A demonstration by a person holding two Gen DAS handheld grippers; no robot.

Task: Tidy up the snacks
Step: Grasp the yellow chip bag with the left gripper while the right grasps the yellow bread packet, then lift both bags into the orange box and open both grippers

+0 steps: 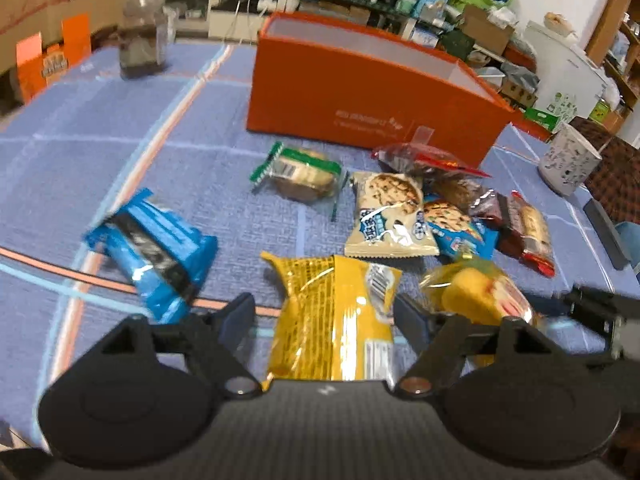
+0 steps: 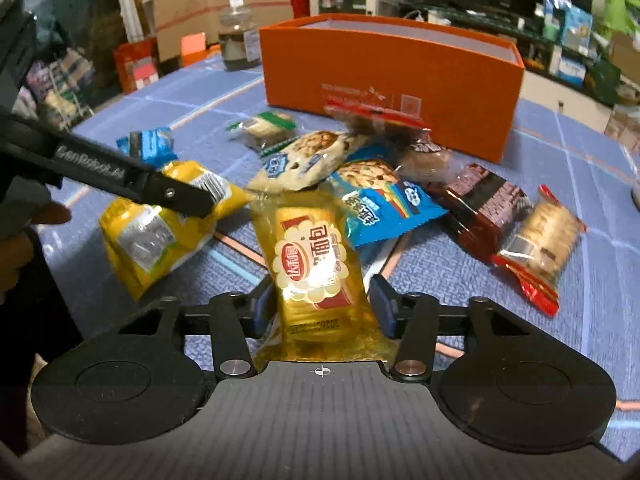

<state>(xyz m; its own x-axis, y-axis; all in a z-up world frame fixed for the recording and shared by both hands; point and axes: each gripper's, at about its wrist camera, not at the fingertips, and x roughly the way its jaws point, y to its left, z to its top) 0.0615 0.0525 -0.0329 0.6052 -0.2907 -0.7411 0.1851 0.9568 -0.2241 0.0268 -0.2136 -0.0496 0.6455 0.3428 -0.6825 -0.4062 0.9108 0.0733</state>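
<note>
My left claw [image 1: 326,316] brackets the yellow snack bag [image 1: 332,320]; fingers sit at its edges, but firm contact is unclear. My right claw [image 2: 322,306] straddles the clear yellow bread packet [image 2: 316,276], pads beside it, grip likewise uncertain. Ahead of both claws, past the snack pile, stands the orange box [image 2: 392,80], open-topped, on the blue tablecloth [image 1: 80,140].

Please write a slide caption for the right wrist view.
Right gripper straddles a yellow bread packet before the orange box.
</note>
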